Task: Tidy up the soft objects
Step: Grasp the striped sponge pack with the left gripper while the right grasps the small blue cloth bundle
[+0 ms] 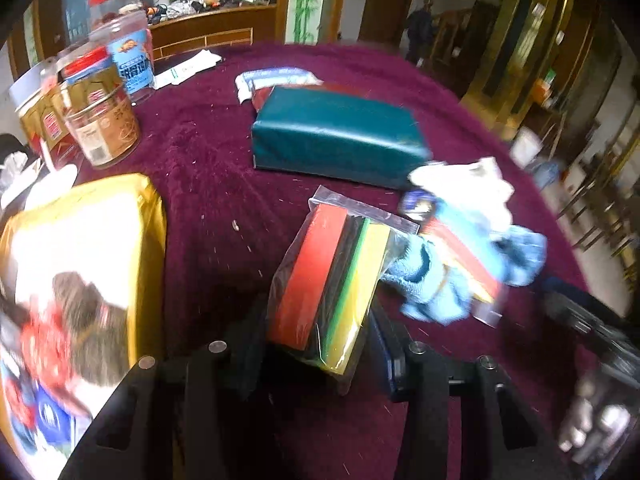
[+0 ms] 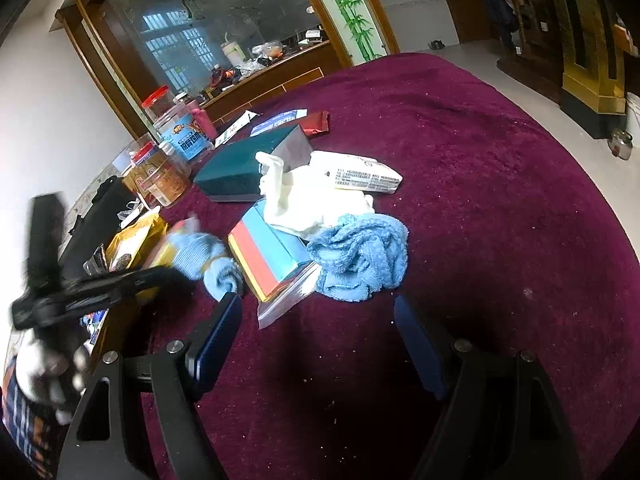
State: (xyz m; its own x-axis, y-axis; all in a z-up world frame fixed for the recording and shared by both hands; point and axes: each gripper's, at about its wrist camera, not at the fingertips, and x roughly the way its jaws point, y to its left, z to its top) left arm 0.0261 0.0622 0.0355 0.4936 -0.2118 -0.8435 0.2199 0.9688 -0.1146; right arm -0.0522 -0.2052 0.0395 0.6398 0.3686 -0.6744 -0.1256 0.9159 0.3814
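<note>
The left tool (image 1: 320, 354) pinches a clear bag of coloured sponges (image 1: 332, 280), lifted over the maroon counter (image 1: 208, 184). The right tool (image 2: 316, 340) hangs spread and empty near a blue towel (image 2: 360, 256).

sponge pack (image 1: 332, 280) left of towel (image 1: 436, 280) | box (image 1: 336, 132) behind both

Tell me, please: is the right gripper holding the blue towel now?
No. In the right wrist view the right gripper stands open above bare tablecloth, and the blue towel lies beyond its fingertips, untouched.
</note>
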